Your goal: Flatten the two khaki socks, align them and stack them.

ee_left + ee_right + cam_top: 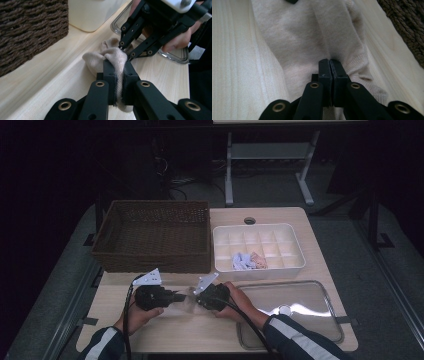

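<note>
The left gripper (119, 75) is clamped on a beige sock (110, 58): a fold of the knit stands pinched between its two black jaws. The right gripper (329, 67) has its jaws pressed together on another bit of the same sock (312, 37), thin fabric caught at the tips.

The sock is pale beige, soft and ribbed, bunched into a lump on the light wooden bench (200, 330) between the two grippers, just in front of the brown wicker basket (155, 235).

The left gripper view shows the right gripper (127, 51) from the front, biting the far end of the bundle, with fingers (177, 41) behind it and a clear lid (175, 56) lying under them. The right gripper view shows the weave and creases close up. The high view shows the left gripper (176, 296) and right gripper (196, 296) tip to tip, the white divided tray (260, 245) with small cloth items (247, 261) in it, and both striped sleeves (295, 337).
</note>
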Available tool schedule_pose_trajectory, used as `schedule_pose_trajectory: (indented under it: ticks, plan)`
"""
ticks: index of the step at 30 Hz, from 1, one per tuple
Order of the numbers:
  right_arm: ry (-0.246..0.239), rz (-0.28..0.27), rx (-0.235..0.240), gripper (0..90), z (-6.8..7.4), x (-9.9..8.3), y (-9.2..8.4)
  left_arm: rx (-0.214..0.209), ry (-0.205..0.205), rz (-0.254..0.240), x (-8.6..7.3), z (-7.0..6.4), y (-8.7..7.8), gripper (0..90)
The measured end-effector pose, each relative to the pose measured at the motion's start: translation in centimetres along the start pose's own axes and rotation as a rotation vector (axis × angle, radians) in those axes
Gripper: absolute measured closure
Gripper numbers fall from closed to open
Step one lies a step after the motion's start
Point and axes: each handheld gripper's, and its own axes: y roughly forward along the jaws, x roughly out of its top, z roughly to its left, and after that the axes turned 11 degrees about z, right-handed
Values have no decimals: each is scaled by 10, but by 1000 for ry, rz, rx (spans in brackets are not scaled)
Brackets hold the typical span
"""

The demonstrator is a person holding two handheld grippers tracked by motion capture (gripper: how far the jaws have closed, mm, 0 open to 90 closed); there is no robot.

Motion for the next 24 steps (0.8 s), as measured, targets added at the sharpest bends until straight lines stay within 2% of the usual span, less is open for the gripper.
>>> schedule_pose_trajectory:
  ticks: [2,5,6,7,9,12,14,16,18,19,24]
  plan:
    - [3,-4,3,869,0,0,0,-6,4,4,1,0,0,848]
    - [-30,-17,12,771,-2,-2,-4,6,-1,10,1,1,-1,849]
    - [-20,-18,14,769,-2,-2,-6,8,-3,12,0,2,-2,849]
    - [-28,-42,7,763,-3,-2,-12,10,-7,11,0,2,-3,849]
    - [-9,-71,16,744,-8,-4,-27,20,-6,13,0,3,-6,848]
    - [16,-86,-8,738,-15,-13,-47,19,-5,16,1,3,-5,848]
    - [56,-72,2,730,-22,-21,-54,16,5,39,3,2,-3,846]
    - [86,-44,-11,732,-28,-29,-54,25,17,51,5,0,-1,843]
    - [91,9,-17,723,-31,-35,-50,19,24,50,8,-2,0,843]
    - [97,31,-4,718,-32,-38,-46,23,32,56,10,-3,2,843]
    - [106,69,-3,726,-33,-45,-33,3,38,81,18,-6,11,844]
